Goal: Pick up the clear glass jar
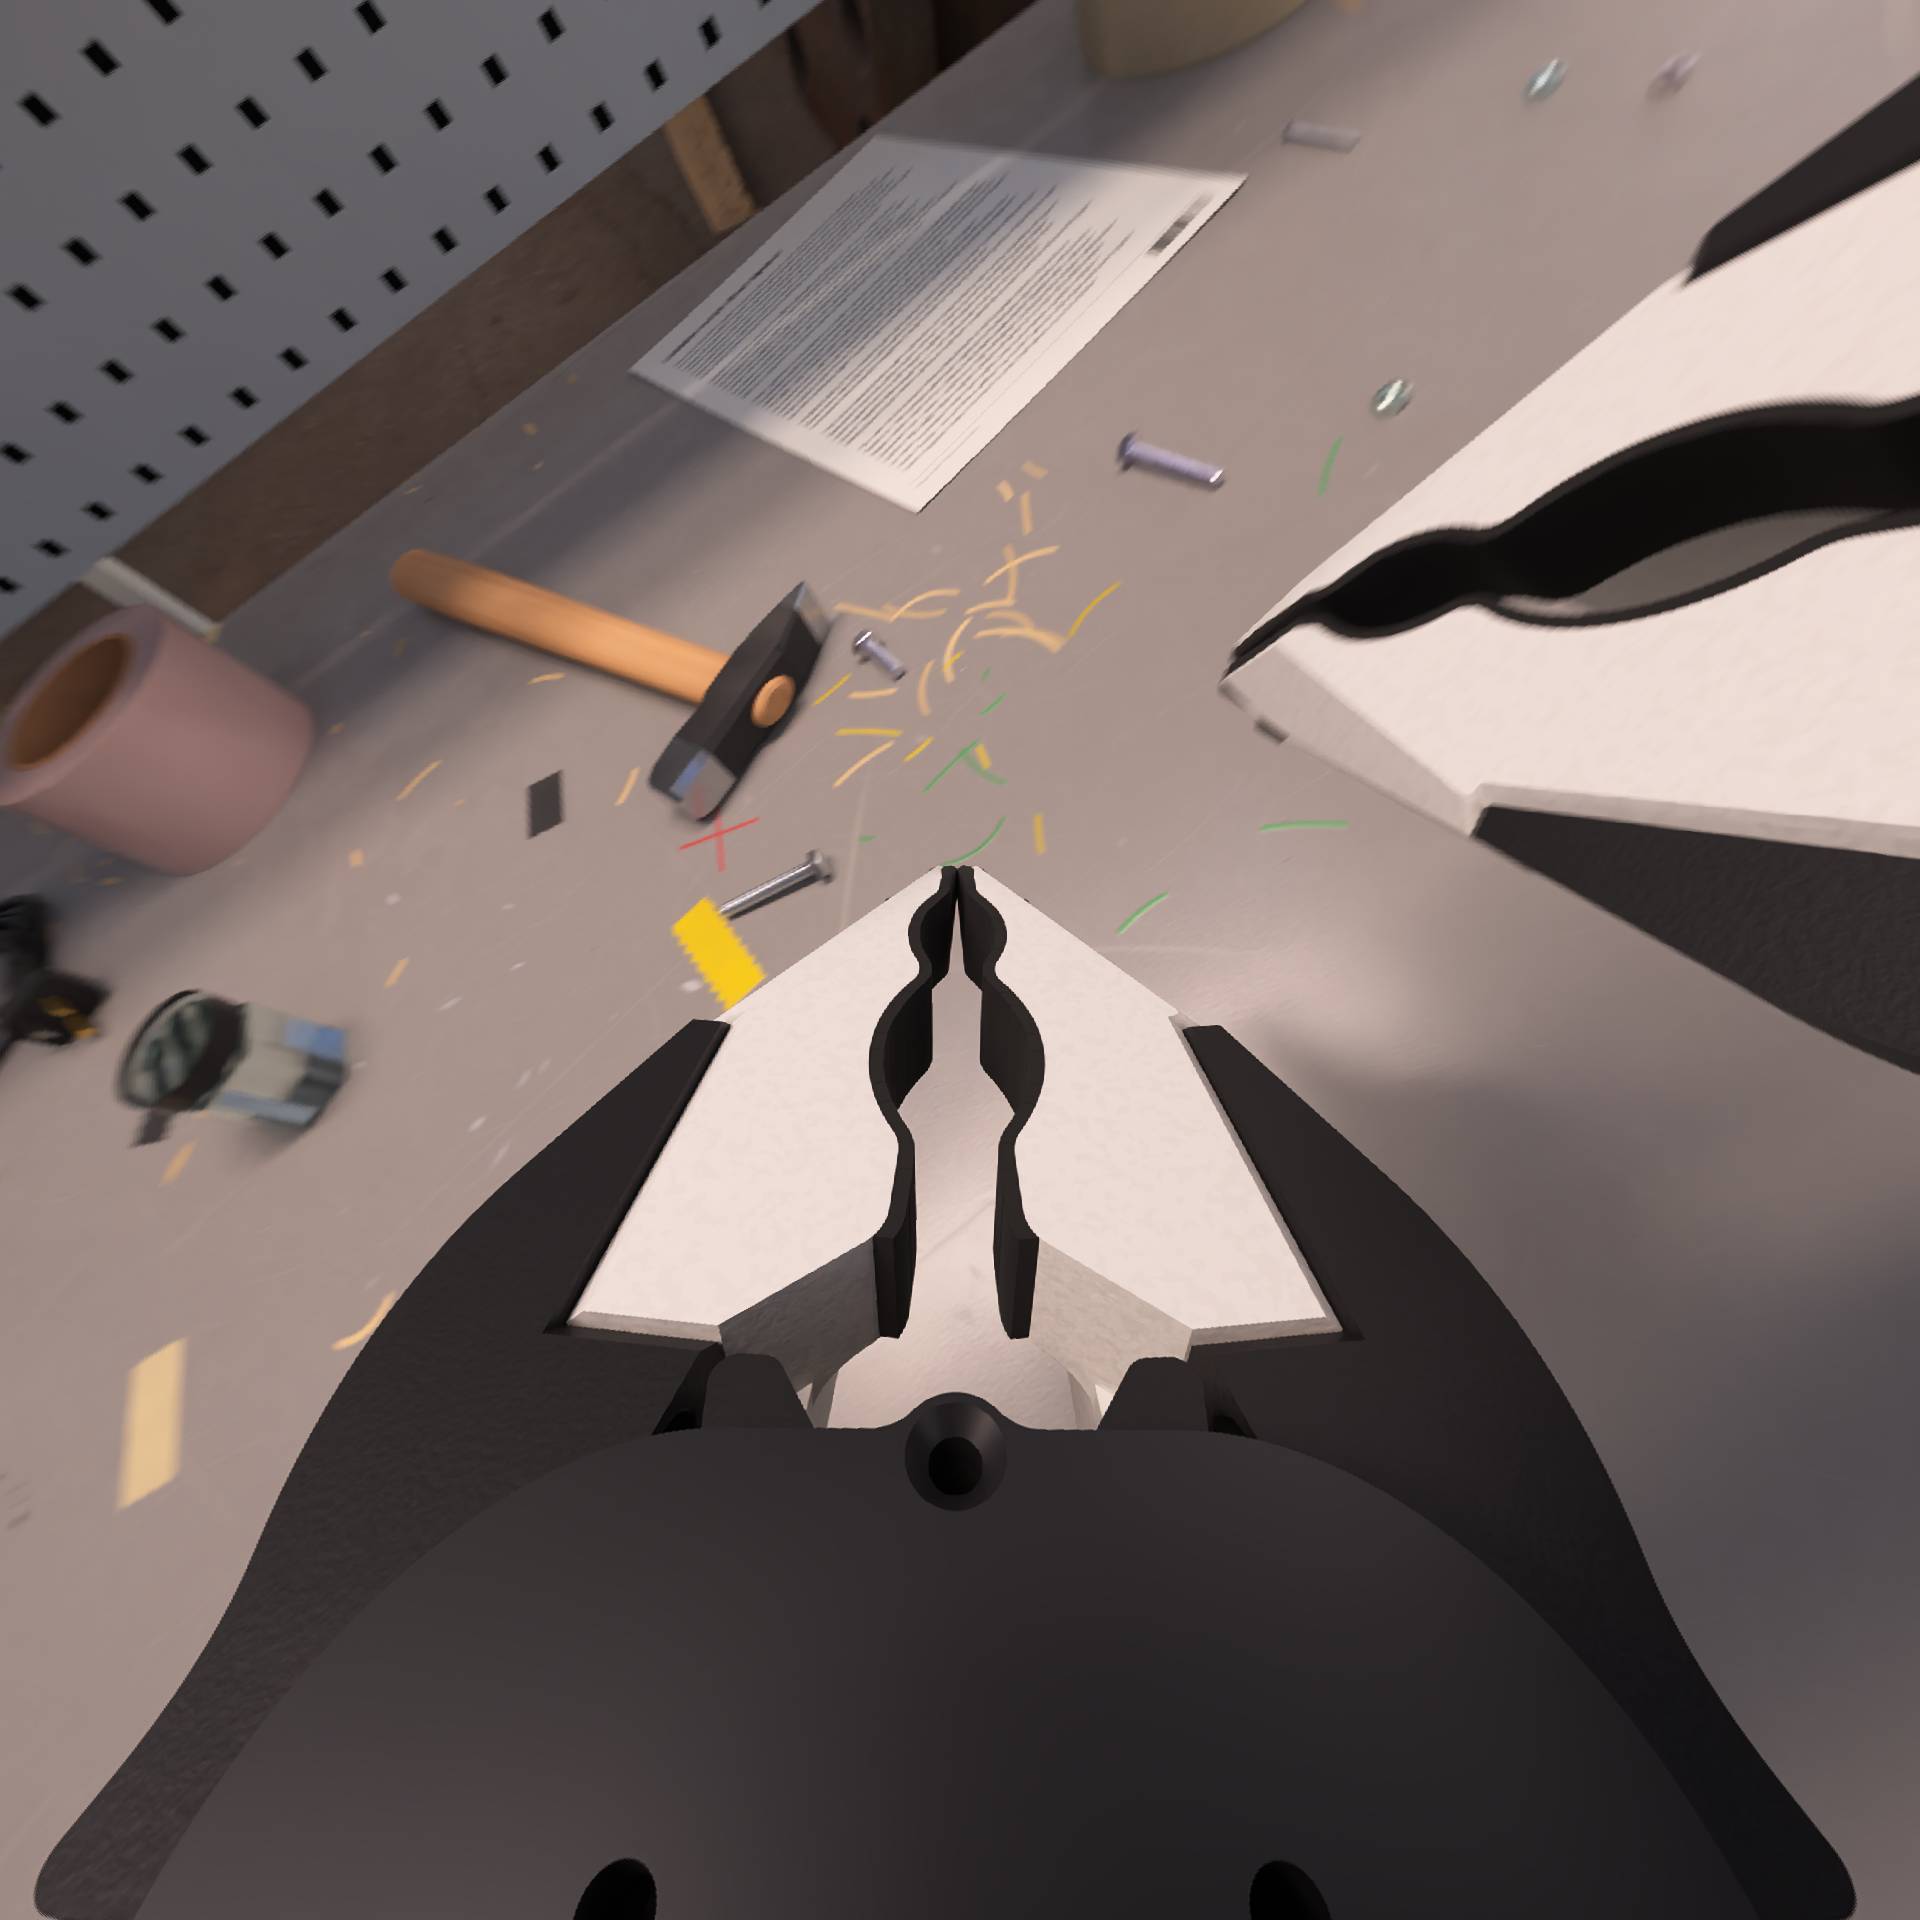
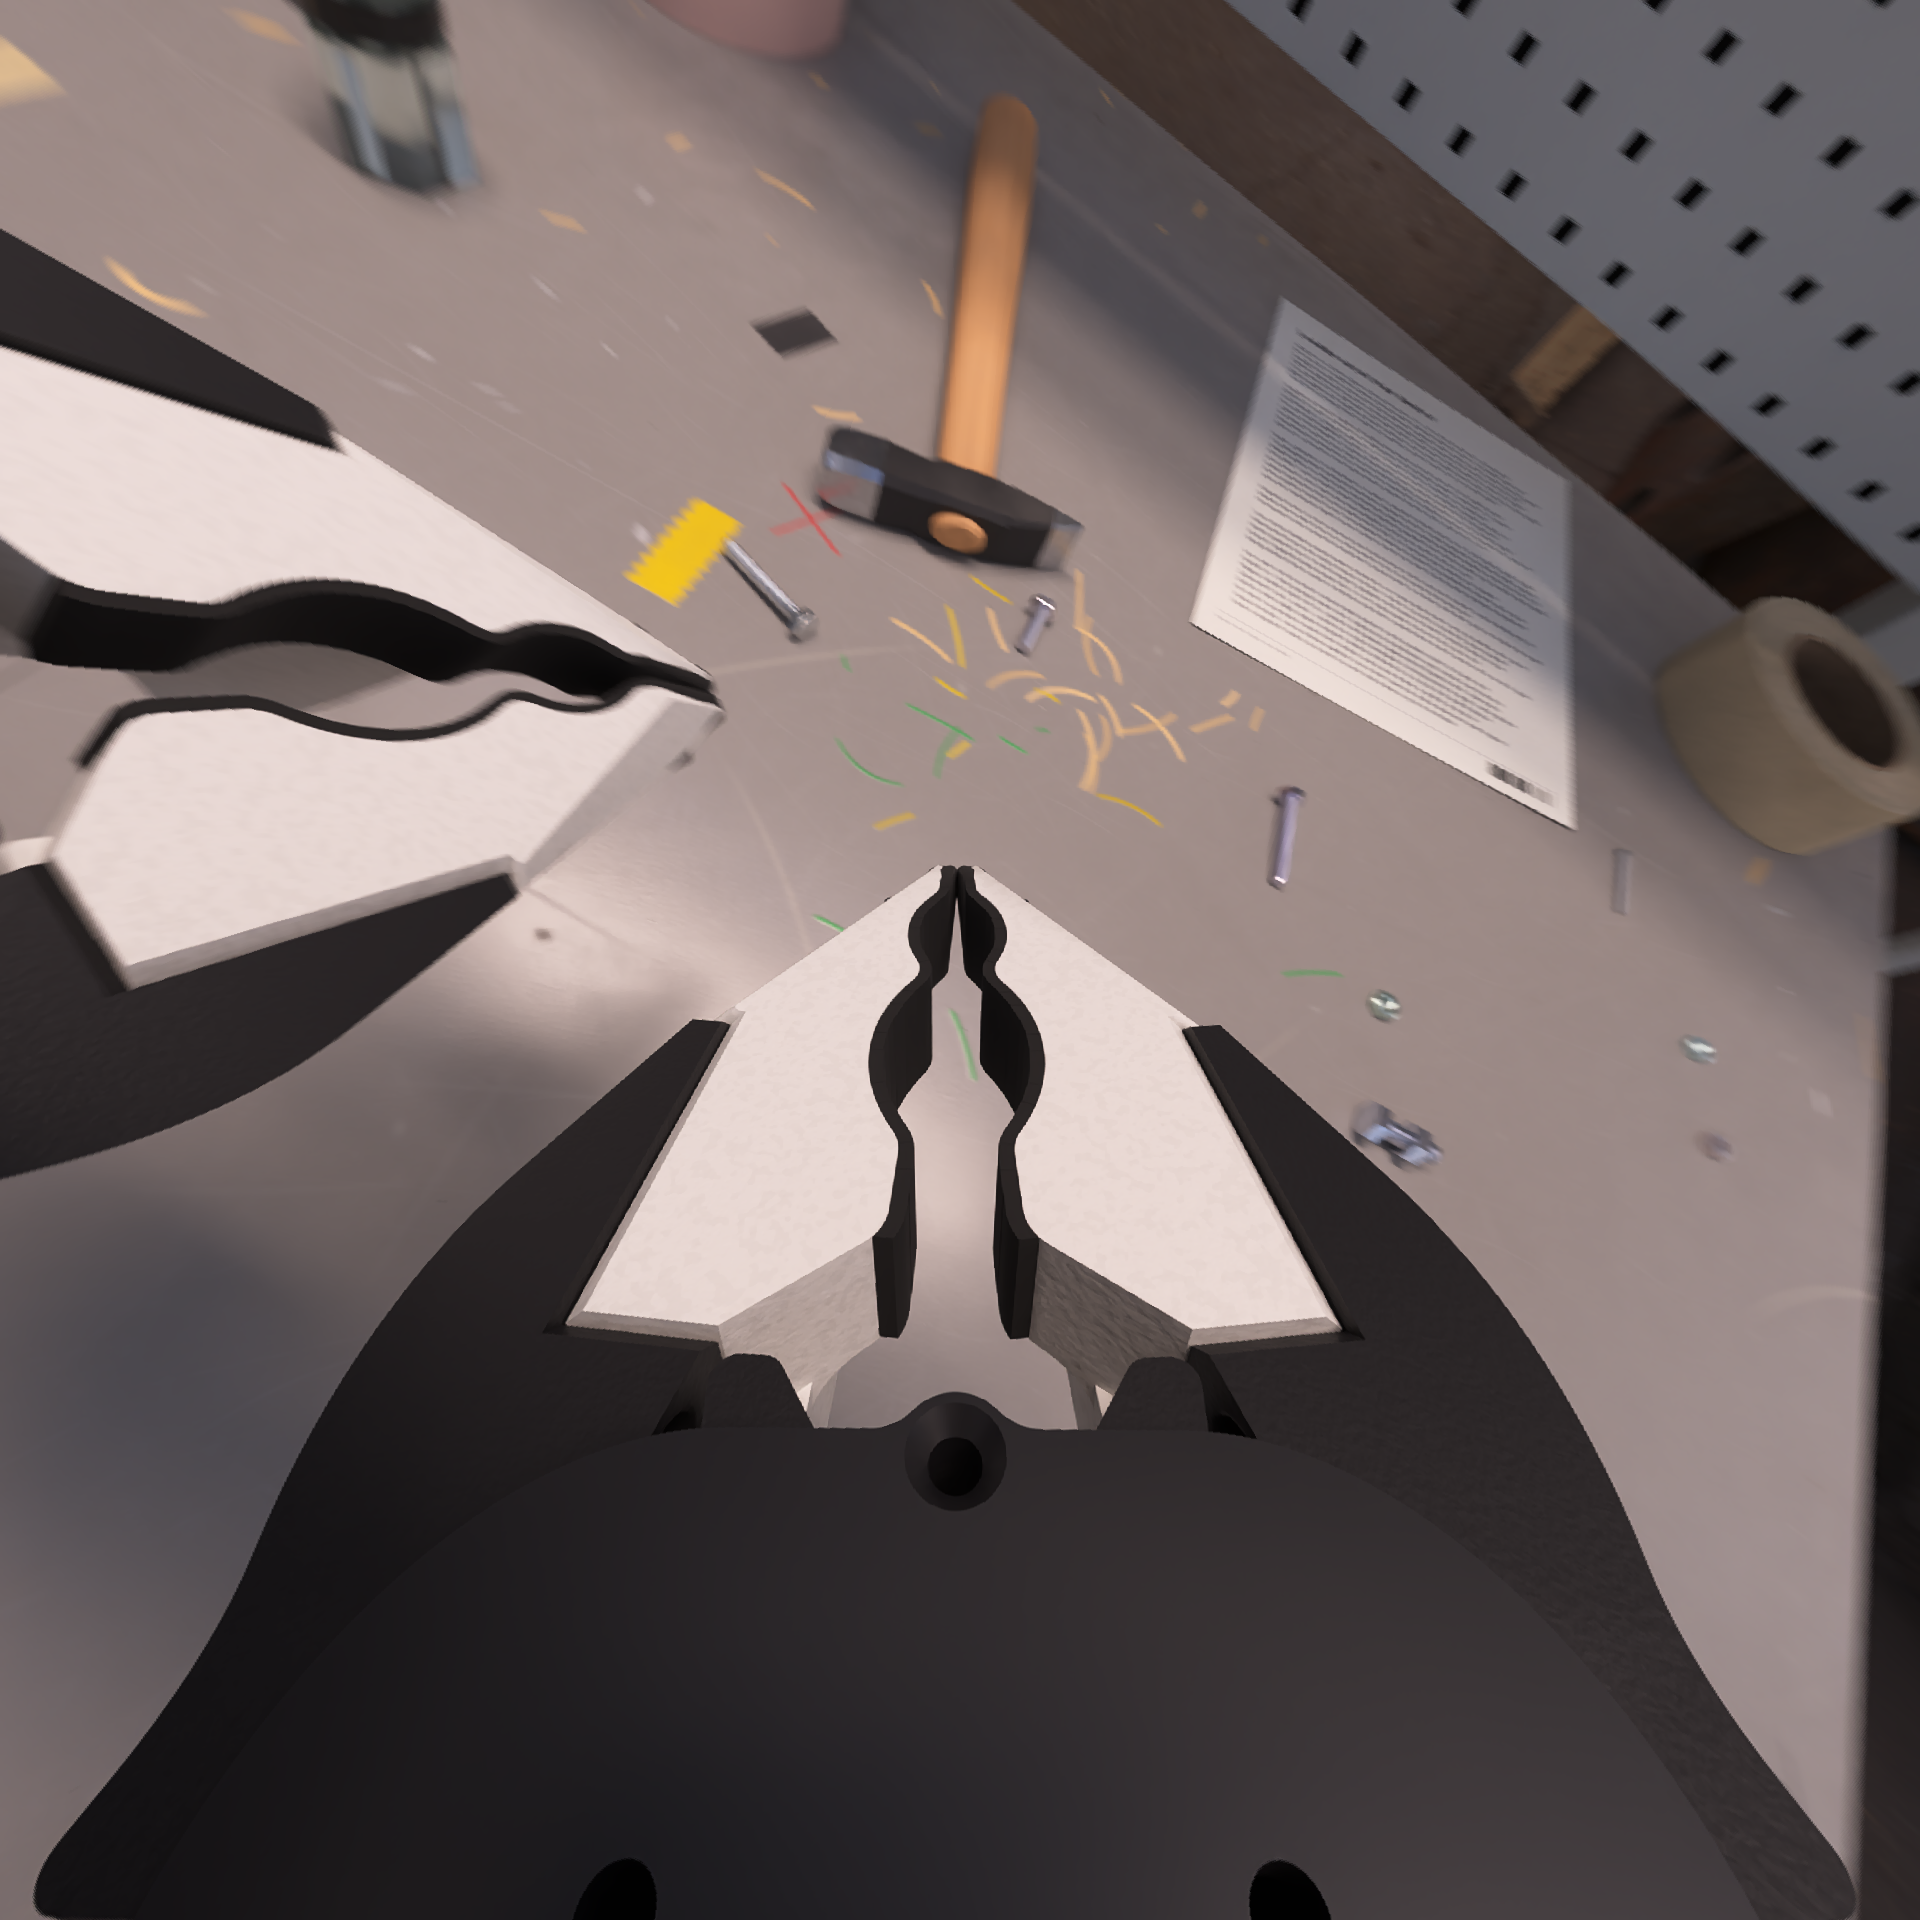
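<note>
Clear glass jar (image 1: 234, 1060) was seen lying on its side on the grey counter (image 1: 520, 1195), untouched; left gripper (image 1: 957, 878) and right gripper (image 2: 957, 876) fingers were pressed together, empty; whole pickup judged outstanding

Wooden-handled hammer (image 1: 665, 665), clear glass jar (image 1: 234, 1060), matt paper sheet (image 1: 935, 312)

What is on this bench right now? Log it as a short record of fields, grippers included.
target: clear glass jar, lying on its side, not held
left gripper: shut, empty, above the bench
right gripper: shut, empty, above the bench
surface: grey bench strewn with shavings
hammer: wooden handle, flat on the bench
paper sheet: printed, near the pegboard
tape rolls: pink, cream
</note>
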### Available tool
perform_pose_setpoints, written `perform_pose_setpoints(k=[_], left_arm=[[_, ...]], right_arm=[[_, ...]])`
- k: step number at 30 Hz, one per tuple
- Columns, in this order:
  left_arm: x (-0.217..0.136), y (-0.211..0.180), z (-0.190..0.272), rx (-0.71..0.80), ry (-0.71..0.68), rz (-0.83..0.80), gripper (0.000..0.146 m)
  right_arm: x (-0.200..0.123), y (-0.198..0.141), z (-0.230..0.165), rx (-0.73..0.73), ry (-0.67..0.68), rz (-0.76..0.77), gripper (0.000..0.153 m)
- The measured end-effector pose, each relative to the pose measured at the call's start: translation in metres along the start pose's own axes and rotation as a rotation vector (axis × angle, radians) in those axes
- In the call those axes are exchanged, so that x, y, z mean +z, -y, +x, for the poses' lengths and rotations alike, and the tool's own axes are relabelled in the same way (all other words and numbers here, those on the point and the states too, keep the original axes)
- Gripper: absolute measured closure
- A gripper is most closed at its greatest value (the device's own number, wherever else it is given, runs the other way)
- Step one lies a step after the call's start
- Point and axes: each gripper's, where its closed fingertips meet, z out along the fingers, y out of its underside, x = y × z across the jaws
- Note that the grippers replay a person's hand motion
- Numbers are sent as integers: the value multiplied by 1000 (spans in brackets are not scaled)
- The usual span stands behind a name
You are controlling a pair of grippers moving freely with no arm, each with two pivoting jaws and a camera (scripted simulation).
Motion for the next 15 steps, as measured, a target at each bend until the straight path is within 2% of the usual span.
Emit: perform_pose_setpoints(k=[3,6,9,12,15], left_arm=[[-9,13,-2,-73,-51,93,146],[-36,32,-24,-176,-88,219,146],[-75,44,-61,-270,-89,341,146],[-104,39,-103,-306,-92,391,122],[-107,16,-166,-230,0,317,103]], right_arm=[[-3,9,-12,94,165,97,145],[-6,16,-14,225,295,184,130],[-9,22,-7,286,336,280,96],[-10,21,5,293,296,316,69],[-10,20,10,286,282,319,51]])
